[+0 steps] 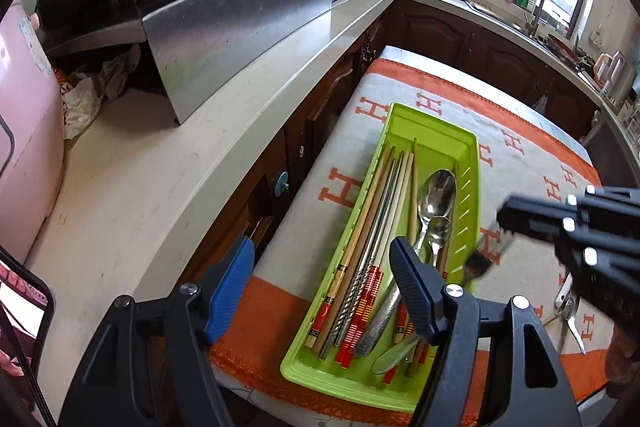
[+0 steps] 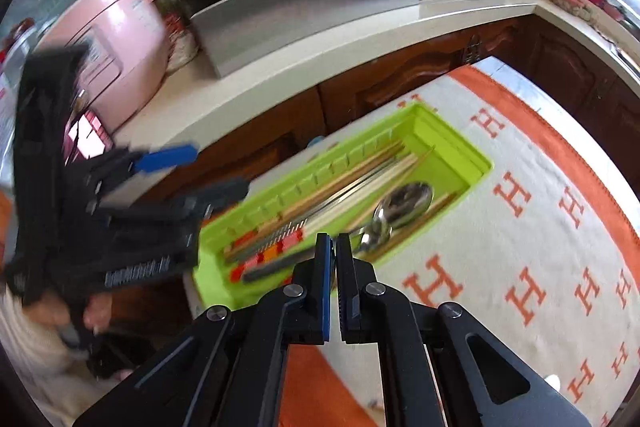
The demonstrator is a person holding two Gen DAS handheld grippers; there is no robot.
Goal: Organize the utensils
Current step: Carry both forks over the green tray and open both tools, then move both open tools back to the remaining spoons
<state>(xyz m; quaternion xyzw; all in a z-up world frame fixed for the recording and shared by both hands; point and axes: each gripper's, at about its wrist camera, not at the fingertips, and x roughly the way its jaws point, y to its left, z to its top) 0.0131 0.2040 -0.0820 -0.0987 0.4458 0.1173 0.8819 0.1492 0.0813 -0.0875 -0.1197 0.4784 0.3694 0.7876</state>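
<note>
My left gripper (image 1: 324, 291) hangs with its blue-padded fingers spread wide and nothing between them, poised above the near end of the long lime-green plastic utensil tray (image 1: 468, 187); the tray lies lengthwise on the orange-and-cream cloth patterned with H letters (image 1: 520, 131), close to that cloth's left edge, beside the dark wooden cabinets; inside it, a bundle of wooden and metal chopsticks with red-printed handles (image 1: 376, 227) fills the left side, and two shiny steel spoons (image 1: 434, 203) lie along the right wall; my right gripper (image 2: 334, 247) has its fingers drawn nearly together, only a thin slit showing, and I cannot tell for certain whether anything is pinched there, though the left view shows a blurred dark-handled utensil (image 1: 480, 263) just under its tip, outside the tray's right wall; a further metal utensil (image 1: 570, 319) rests on the cloth toward its near right corner; I judge the step in hand to be carrying that loose piece over to the tray; next I must clear the right wall, line the piece up with the spoons, and let go.
</note>
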